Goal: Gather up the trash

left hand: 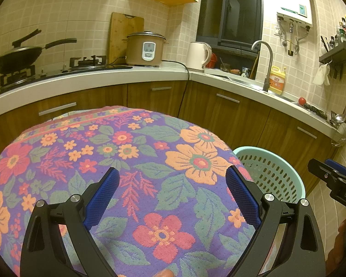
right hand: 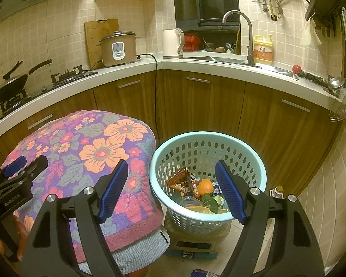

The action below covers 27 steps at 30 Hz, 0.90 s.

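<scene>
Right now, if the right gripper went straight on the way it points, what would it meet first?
Probably the trash inside the turquoise basket: the open right gripper frames the orange and the snack wrapper. Depth is unclear; the near rim might come first.

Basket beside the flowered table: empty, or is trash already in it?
Not empty. The right wrist view shows the basket holding a snack wrapper, an orange and a clear container.

We've got both grippers tipped slightly downward side by side, the left gripper [left hand: 172,180] with its 2 blue pads spread wide and nothing between them, and the right gripper [right hand: 171,174] just as wide and empty.
</scene>
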Available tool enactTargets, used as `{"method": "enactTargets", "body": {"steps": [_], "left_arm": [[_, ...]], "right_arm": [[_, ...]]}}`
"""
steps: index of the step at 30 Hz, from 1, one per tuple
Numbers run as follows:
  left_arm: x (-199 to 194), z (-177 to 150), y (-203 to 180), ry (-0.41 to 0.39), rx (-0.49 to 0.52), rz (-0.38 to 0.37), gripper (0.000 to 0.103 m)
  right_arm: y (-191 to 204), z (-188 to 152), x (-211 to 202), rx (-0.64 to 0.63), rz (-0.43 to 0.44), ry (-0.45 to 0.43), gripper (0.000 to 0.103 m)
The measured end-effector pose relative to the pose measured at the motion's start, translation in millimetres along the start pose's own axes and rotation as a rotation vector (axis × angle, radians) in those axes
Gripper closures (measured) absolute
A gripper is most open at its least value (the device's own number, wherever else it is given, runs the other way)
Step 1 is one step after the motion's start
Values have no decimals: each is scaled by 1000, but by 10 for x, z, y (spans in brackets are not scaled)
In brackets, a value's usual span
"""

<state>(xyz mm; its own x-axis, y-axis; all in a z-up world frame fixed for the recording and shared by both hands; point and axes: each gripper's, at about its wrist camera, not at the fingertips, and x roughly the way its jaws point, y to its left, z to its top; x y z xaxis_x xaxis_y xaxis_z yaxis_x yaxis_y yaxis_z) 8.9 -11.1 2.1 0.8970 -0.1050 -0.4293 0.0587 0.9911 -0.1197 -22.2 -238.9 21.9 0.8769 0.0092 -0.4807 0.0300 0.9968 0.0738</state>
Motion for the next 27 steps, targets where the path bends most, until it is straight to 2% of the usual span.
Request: {"method": "enactTargets", "body": {"steps": [27], "left_arm": [[-10, -18, -1, 15, -11, -1, 12]], "right_arm": [[-11, 72, -102, 22, 3, -19, 29]]}}
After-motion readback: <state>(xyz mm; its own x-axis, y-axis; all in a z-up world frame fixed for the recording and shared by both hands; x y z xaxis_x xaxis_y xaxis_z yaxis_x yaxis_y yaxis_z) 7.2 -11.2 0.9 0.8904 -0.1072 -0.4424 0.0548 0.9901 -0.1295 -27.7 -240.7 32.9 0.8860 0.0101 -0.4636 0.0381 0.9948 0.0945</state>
